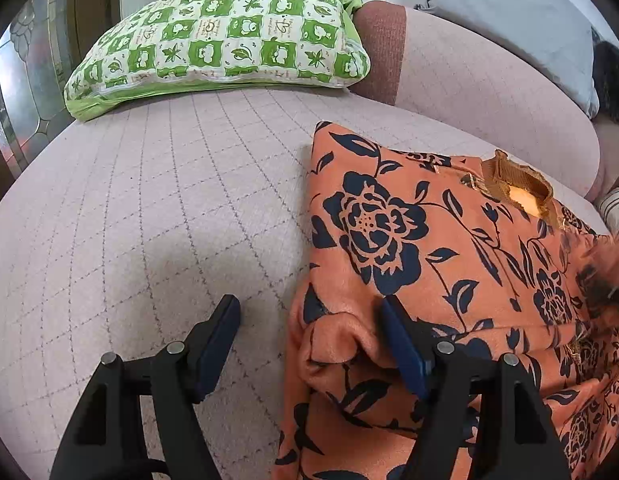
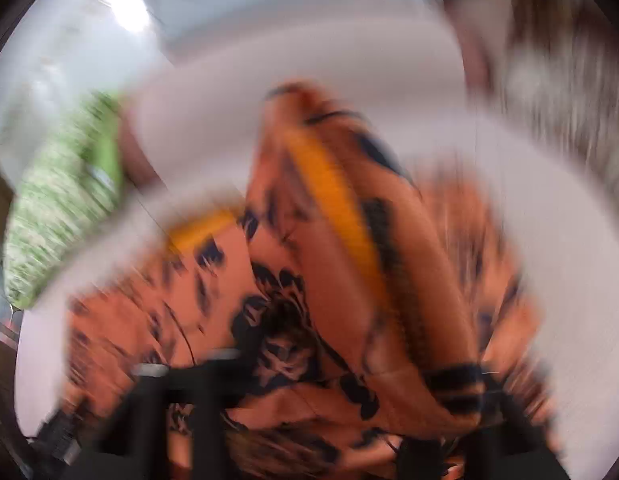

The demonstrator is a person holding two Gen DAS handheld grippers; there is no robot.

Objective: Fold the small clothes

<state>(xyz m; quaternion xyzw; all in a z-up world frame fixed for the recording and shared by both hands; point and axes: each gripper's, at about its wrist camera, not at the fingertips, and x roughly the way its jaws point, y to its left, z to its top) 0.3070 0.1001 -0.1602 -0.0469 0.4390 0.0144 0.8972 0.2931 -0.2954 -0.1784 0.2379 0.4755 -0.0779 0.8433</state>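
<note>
Left wrist view: my left gripper (image 1: pixel 309 320) stood wide, straddling the orange floral garment's (image 1: pixel 449 248) left edge on the quilted bed (image 1: pixel 149 208). Soft, limp fleece; grab hem corners. Right gripper's (image 2: pixel 349 400) jaws: too blurred to tell.

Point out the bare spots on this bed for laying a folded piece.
Free: the pink quilted bedcover between the green checked pillow and the orange flowered garment. Crowded: the right side, under that garment and toward the grey pillow.
</note>
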